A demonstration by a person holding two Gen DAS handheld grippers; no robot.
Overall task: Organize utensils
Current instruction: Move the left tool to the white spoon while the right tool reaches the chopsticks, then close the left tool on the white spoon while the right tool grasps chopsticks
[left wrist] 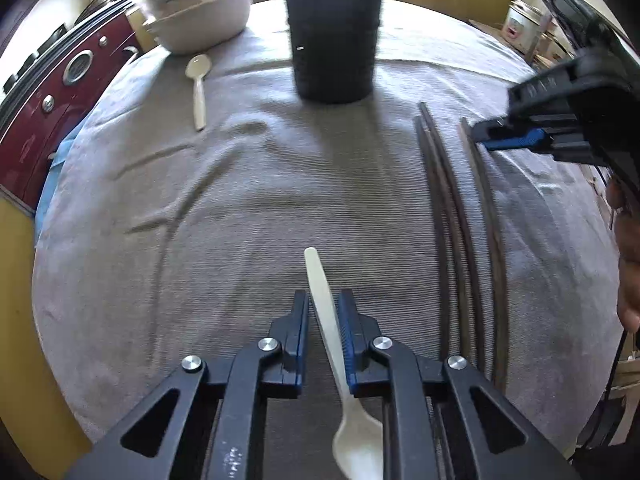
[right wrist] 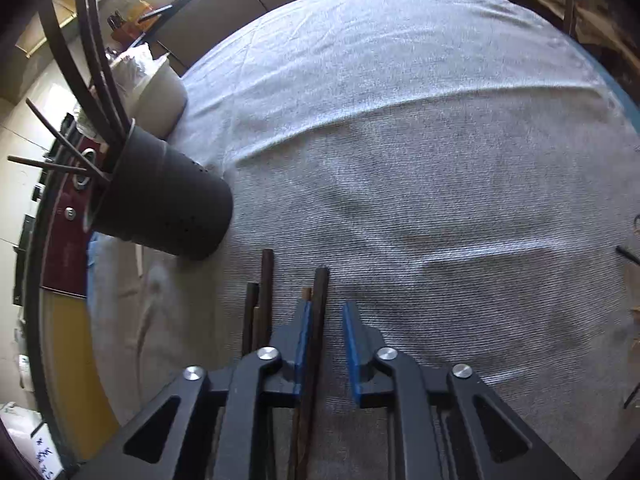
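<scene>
Pick-up step, both hands. The left gripper (left wrist: 324, 312) brackets the handle of a cream plastic spoon (left wrist: 326, 320) lying on the grey cloth (left wrist: 240, 208), jaws nearly closed but with slight gaps. The right gripper (right wrist: 326, 320) straddles a dark wooden chopstick (right wrist: 316, 320), its right pad apart. Next, probably: clamp, lift, carry to the black cylindrical holder (left wrist: 334, 40).

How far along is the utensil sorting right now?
Done: several dark sticks already stand in the black holder. In hand: the left gripper straddles a white spoon, and the right gripper straddles one chopstick. Left: another spoon and more chopsticks on the cloth.
</scene>
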